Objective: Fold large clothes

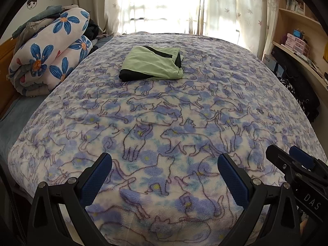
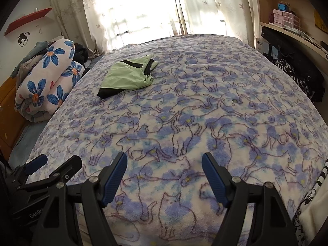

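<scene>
A light green garment with black trim [image 1: 152, 64] lies folded in a compact stack on the far half of the bed; the right wrist view shows the same garment [image 2: 128, 76] at upper left. My left gripper [image 1: 165, 162] hangs open over the near edge of the bed, nothing between its blue pads. My right gripper [image 2: 165, 162] is open too, beside the left one, with only blanket beneath it. Each gripper shows in the other's view: the right gripper [image 1: 287, 153] at the lower right, the left gripper [image 2: 59, 162] at the lower left. Both are well short of the garment.
A fleece blanket with blue cats [image 1: 164, 123] covers the bed. A rolled flowered quilt [image 1: 51, 55] and piled clothes lie along the left side. Curtains [image 1: 164, 4] hang behind the bed. Shelves and a desk with boxes [image 1: 297, 41] stand at right.
</scene>
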Tool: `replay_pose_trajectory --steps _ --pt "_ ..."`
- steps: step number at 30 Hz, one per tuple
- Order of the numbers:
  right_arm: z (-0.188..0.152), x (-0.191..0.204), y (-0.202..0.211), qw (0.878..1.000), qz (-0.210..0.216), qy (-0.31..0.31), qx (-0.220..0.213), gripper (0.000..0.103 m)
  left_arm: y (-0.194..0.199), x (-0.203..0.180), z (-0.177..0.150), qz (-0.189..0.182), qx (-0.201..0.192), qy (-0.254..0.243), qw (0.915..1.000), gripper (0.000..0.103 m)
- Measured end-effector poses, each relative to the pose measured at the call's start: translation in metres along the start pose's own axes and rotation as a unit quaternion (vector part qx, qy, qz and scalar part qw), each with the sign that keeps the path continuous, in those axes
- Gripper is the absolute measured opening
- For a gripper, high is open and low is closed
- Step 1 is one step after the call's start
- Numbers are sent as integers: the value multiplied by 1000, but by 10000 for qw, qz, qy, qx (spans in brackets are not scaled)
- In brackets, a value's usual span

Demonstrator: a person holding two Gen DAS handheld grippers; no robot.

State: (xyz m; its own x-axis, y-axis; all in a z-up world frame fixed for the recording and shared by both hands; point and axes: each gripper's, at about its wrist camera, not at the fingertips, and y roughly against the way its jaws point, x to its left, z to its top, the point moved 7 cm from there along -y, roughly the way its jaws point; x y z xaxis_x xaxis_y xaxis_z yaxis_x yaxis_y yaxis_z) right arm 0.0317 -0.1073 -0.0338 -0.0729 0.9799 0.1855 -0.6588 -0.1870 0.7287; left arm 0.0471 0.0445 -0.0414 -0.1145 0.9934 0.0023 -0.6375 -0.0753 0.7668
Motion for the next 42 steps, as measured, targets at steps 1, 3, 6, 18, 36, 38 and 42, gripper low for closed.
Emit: replay_pose_trajectory --steps 1,3,6,18,36,38,42 --pt "0 0 0 10000 8 5 -1 76 0 0 0 -2 -1 5 10000 102" --pt "0 0 0 10000 -1 13 7 76 0 0 -1 3 13 3 10000 102" --pt "-1 -2 -1 10000 5 16 0 76 1 0 -3 7 20 7 10000 102" --pt "-5 -4 -2 10000 -13 3 37 76 1 3 -12 -14 106 23 9999 102" --pt "-6 -5 -7 10000 -18 6 59 76 -3 3 -12 -31 148 13 9999 101" --pt "-7 -5 -6 10000 -14 5 62 76 -5 4 -15 -46 168 14 9998 101" --pt "-9 -6 -9 10000 -14 5 75 76 -6 9 -19 -69 214 5 9997 101"
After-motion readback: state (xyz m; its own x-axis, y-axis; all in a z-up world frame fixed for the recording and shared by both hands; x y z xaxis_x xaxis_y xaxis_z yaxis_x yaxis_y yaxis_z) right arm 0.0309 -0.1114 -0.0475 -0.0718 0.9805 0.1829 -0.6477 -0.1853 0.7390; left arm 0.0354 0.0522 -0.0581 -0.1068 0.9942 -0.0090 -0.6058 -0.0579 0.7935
